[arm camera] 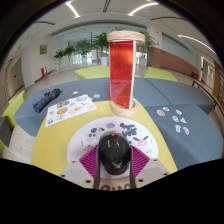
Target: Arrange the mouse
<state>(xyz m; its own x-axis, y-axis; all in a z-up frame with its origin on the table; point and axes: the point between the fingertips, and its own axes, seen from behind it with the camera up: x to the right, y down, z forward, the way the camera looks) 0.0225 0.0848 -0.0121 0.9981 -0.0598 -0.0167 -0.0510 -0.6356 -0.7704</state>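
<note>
Grey and yellow panels cover the worktop (185,95), the largest thing in view, with a yellow patch spreading out just ahead of the jaws. Well beyond them stands a tall orange-red cylinder (121,70) with a pale top and base, upright near the middle of the surface. To its left lies a white printed sheet (70,108), and further left a small blue toy car (45,100). A scatter of small cards (176,119) sits off to the right. Closer in, a white round mat (105,134) lies directly before the jaws.

Smallest and nearest is the black mouse (115,152), sitting between the magenta pads (89,160) of the gripper (115,165). The jaws are narrowed to the mouse's width and appear to press both its flanks, so it looks held.

The step in hand seems to be carrying the mouse to its place, probably the white mat. Doing it well means keeping the grip level, lowering until the underside rests flat, squaring the body to the mat, and only then easing the jaws apart.

Markings on the sheet and cards are too small to read; no brand shows on the mouse.
</note>
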